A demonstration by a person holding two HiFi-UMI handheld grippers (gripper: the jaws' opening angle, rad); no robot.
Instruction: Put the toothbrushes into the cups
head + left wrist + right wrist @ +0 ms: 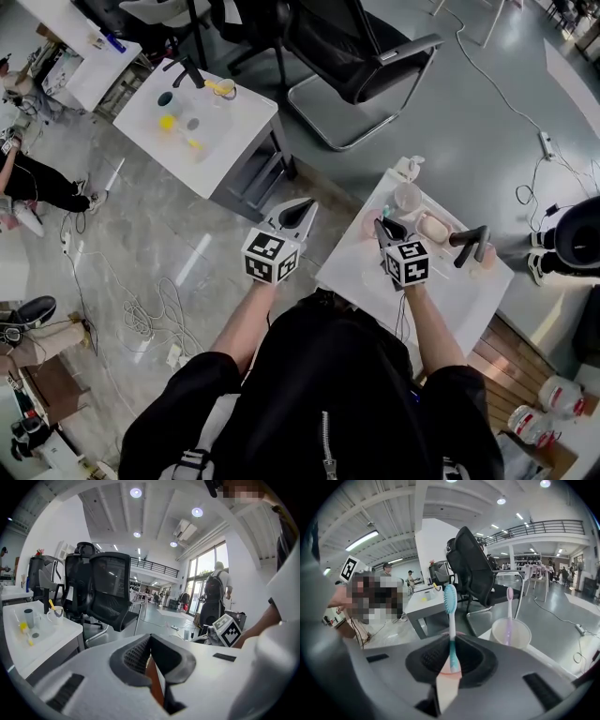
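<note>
Teal toothbrush (450,606) stands bristles-up, clenched in our right gripper's (452,641) fingers just left of the white cup (512,632), we reckon so its handle drops into the pink cup (443,670) below, while our left gripper (150,641), fingers closed empty, waits further left.

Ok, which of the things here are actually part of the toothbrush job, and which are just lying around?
In the job:
teal plastic toothbrush clamped in the right gripper
pale pink cup
white cup holding a lilac toothbrush

Lying about:
black mesh office chair
second white table
loose white floor cable
</note>
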